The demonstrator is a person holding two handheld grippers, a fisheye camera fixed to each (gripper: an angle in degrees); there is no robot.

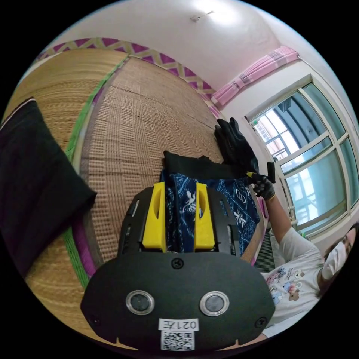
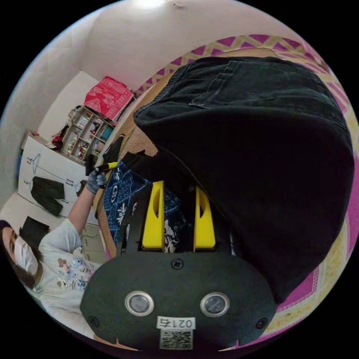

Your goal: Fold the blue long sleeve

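Yellow jaws of the left claw point(image 1: 179, 194) pinched a bunched edge of the blue long sleeve point(image 1: 228, 209), a dark blue shirt with a white print. In the left gripper view the shirt was stretched between the two claws, its long axis running from the left claw across to the right claw point(image 1: 249, 174), held in a gloved hand point(image 1: 264, 187) of the person point(image 1: 295, 269). It hung above a woven straw mat point(image 1: 149, 112), with black fabric along its far edge. In the right gripper view the right claw point(image 2: 178, 198) had blue printed cloth between its jaws, though I could not tell if both pressed on it. A black garment point(image 2: 261, 157) draped just beside it. The left claw point(image 2: 108, 165) showed far off at the shirt's other end.
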